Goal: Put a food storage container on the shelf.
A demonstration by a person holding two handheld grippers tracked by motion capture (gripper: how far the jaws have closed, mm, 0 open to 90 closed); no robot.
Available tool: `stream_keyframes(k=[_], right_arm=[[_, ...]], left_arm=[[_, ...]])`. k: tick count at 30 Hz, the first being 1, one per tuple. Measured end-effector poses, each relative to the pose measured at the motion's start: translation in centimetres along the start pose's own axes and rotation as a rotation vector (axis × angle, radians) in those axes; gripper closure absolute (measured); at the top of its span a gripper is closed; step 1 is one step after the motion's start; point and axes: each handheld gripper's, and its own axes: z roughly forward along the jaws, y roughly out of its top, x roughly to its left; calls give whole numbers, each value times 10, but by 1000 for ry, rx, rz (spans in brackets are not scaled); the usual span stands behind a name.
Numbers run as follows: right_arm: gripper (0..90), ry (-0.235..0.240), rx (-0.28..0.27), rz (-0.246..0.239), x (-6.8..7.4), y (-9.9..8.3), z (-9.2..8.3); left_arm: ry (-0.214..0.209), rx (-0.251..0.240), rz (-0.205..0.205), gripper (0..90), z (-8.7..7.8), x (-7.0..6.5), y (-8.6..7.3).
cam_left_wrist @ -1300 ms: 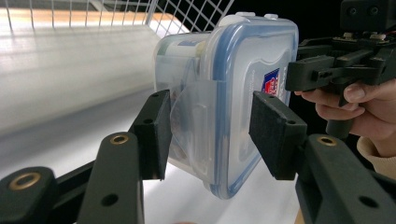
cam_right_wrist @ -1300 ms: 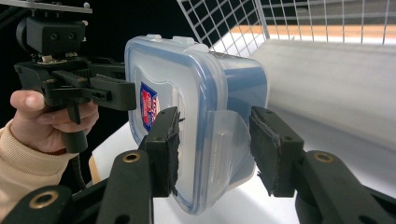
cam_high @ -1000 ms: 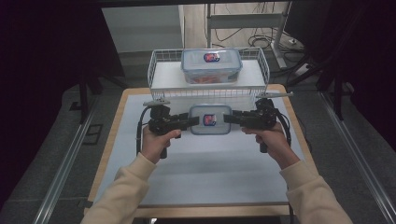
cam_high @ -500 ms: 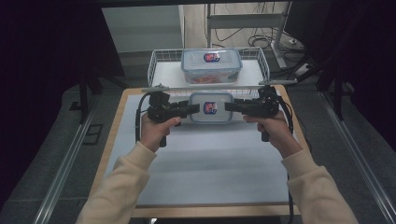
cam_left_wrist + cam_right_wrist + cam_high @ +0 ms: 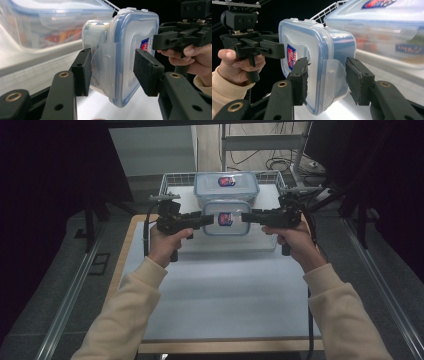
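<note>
A small clear food container (image 5: 226, 218) with a blue-rimmed lid and a red and blue label is held clear of the white surface (image 5: 220, 290), just above the middle of the high view. It is carried between the left gripper (image 5: 209, 220) and the right gripper (image 5: 246, 217), each set at one short end. In the left gripper view the container (image 5: 125, 57) is seen turned on its side between the black fingers (image 5: 83, 71); the jaws stand about half open, closed across the end clip, with one pad against the body and the other at the lid face. The right gripper view gives the mirror of this: the container (image 5: 319, 65) sits between the fingers (image 5: 300, 80), one pad on the lid, the other at the clip and wall, so that a grip from both ends is shown.

Compared with the earlier high views, the container has been lifted. A second ago it lay low over the near part of the surface, in front of the white wire basket (image 5: 172, 182); half a second ago it had come level with the basket's front rail. Now it is seen higher in the frame, overlapping that rail and the lower edge of the larger lidded container (image 5: 226, 187) resting inside the basket. Both hands have been raised together, and the width of the jaws appears unchanged.
</note>
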Motion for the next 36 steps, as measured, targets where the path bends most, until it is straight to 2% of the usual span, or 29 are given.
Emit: stream_keyframes(k=[10,20,28,36], right_arm=[[534,-2,-7,-6,-10,34,1],[534,-6,-8,-6,-20,59,3],[533,-8,-8,3,-37,90,14],[530,-18,9,5,-51,108,21]], left_arm=[[1,-9,10,504,5,7,35],[-3,-19,9,504,13,17,58],[-4,-38,-19,504,22,35,84],[-5,-33,-41,503,33,49,96]])
